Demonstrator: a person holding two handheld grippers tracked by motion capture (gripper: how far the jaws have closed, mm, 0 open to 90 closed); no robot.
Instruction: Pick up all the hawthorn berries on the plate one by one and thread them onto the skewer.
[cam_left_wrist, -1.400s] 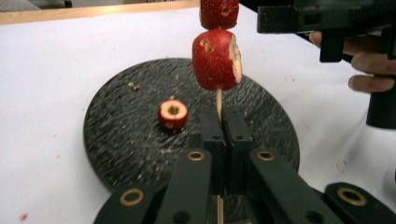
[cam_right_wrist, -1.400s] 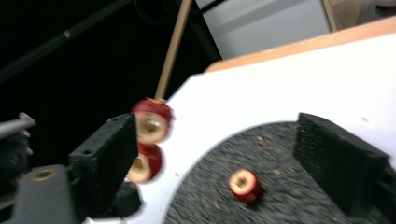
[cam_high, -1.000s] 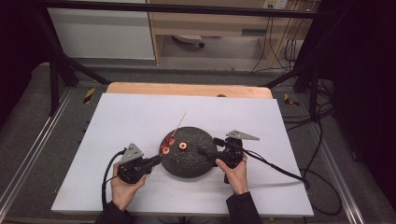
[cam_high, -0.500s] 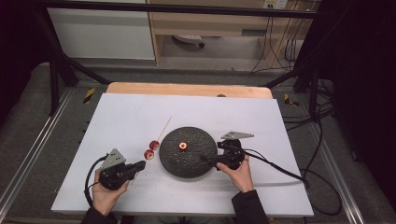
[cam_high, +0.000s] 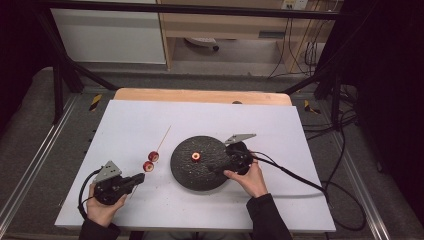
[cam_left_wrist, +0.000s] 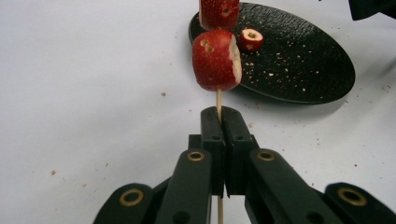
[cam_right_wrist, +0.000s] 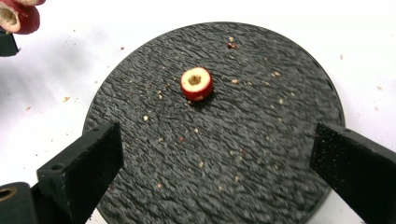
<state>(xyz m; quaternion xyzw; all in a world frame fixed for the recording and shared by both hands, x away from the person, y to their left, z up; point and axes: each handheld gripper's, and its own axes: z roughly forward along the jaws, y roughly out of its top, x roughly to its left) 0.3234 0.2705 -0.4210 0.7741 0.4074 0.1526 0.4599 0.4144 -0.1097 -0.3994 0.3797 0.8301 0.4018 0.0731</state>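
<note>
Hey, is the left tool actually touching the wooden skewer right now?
Touching. In the left gripper view the left tool has its jaws shut on the wooden skewer, which runs up from between them to the red fruit pieces.

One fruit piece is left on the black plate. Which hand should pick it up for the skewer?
Right, probably. The right gripper hangs open over the black plate, its fingers either side of the fruit piece. The left gripper is shut on the skewer, off the plate.

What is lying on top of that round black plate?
On the black plate sits one red fruit slice with a pale cored middle, amid scattered crumbs. Its underside cannot be seen. The right claw hangs open above the near rim.
</note>
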